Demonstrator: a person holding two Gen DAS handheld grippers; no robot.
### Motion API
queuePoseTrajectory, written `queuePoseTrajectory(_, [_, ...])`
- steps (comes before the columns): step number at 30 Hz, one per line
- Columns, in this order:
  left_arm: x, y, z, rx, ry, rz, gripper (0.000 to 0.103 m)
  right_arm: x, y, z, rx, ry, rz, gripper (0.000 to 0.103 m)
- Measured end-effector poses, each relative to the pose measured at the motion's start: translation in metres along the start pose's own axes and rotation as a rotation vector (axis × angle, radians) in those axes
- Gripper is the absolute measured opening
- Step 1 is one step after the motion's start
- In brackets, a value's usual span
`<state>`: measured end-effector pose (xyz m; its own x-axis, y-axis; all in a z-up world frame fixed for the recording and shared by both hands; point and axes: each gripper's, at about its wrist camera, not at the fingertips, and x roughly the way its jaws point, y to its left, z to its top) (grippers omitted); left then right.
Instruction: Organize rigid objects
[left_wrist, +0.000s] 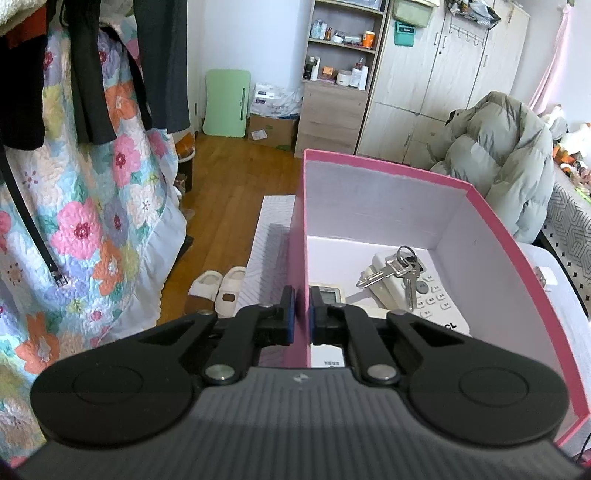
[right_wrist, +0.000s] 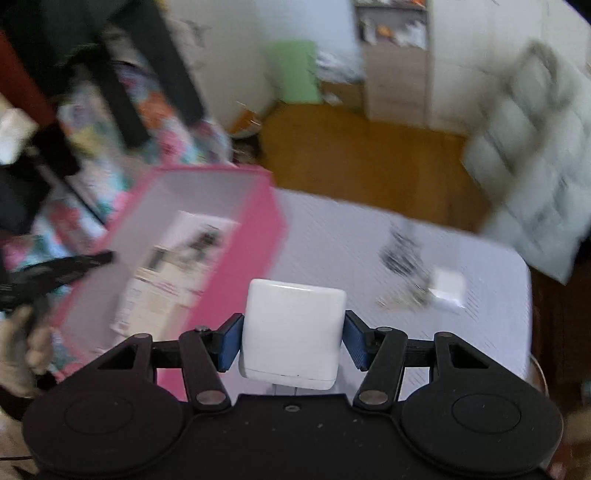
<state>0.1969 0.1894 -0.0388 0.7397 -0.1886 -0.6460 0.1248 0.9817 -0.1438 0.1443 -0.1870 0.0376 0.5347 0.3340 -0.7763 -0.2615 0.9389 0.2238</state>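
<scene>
The left gripper (left_wrist: 303, 314) is pinching the pink box (left_wrist: 517, 266) wall to steady it, while the right gripper (right_wrist: 291, 343) is squeezing a white block (right_wrist: 291, 332) at the frame's bottom middle, likely to drop it in.

Right wrist view, heavily motion-blurred apart from the gripper itself. Right gripper (right_wrist: 292, 341) clamps a white rounded block (right_wrist: 291, 332) between its blue pads (right_wrist: 229, 343), one pad on each side face. Below and beyond lies a pale tabletop (right_wrist: 332, 236). Pink box (right_wrist: 255, 258) sits at left on the table, open, with pale smeared contents inside that cannot be identified. Dark small items (right_wrist: 402, 258) and a white square piece (right_wrist: 448, 288) lie on the table at right, well apart from the box. Wooden floor (right_wrist: 351, 147) behind.
</scene>
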Motion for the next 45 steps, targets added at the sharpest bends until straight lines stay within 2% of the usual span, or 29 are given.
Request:
queuePoseTrajectory(5, [-0.001,-0.006,-0.001,0.031,-0.017,0.026,0.005,0.009,0.055,0.026,-0.093,0.037,0.151,0.062])
queuePoseTrajectory(8, [-0.003,-0.010,-0.002,0.049,-0.028,0.045,0.004,0.029,0.084,0.034,-0.142,0.119,0.217,0.062])
queuePoseTrajectory(11, [-0.003,-0.011,-0.002,0.053,-0.029,0.052,0.004,0.069,0.108,0.037,-0.147,0.250,0.258,0.062])
queuePoseTrajectory(13, [-0.003,-0.011,-0.003,0.052,-0.031,0.050,0.004,0.091,0.117,0.035,-0.157,0.316,0.258,0.062])
queuePoseTrajectory(14, [-0.003,-0.011,-0.003,0.052,-0.033,0.048,0.004,0.104,0.125,0.034,-0.210,0.345,0.248,0.062])
queuePoseTrajectory(16, [-0.003,-0.011,-0.003,0.053,-0.033,0.047,0.004,0.121,0.134,0.031,-0.243,0.387,0.190,0.062])
queuePoseTrajectory(17, [-0.004,-0.011,-0.003,0.052,-0.032,0.048,0.004,0.130,0.135,0.029,-0.247,0.404,0.192,0.062])
queuePoseTrajectory(23, [-0.005,-0.016,-0.004,0.090,-0.044,0.076,0.003,0.171,0.129,0.016,-0.127,0.474,0.232,0.062])
queuePoseTrajectory(27, [-0.006,-0.020,-0.005,0.118,-0.053,0.099,0.003,0.183,0.122,0.010,-0.071,0.502,0.218,0.064])
queuePoseTrajectory(32, [-0.007,-0.021,-0.006,0.125,-0.053,0.105,0.003,0.159,0.104,0.024,-0.037,0.385,0.253,0.064])
queuePoseTrajectory(37, [-0.006,-0.021,-0.006,0.128,-0.047,0.110,0.003,0.106,0.092,0.030,-0.146,0.194,0.262,0.064])
queuePoseTrajectory(40, [-0.005,-0.024,-0.006,0.138,-0.047,0.117,0.003,0.077,0.084,0.028,-0.224,0.071,0.218,0.064])
queuePoseTrajectory(42, [-0.005,-0.025,-0.006,0.141,-0.046,0.121,0.003,0.067,0.070,0.027,-0.234,0.009,0.174,0.064])
queuePoseTrajectory(45, [-0.006,-0.026,-0.007,0.142,-0.044,0.123,0.003,0.050,0.036,0.025,-0.199,-0.060,0.064,0.064])
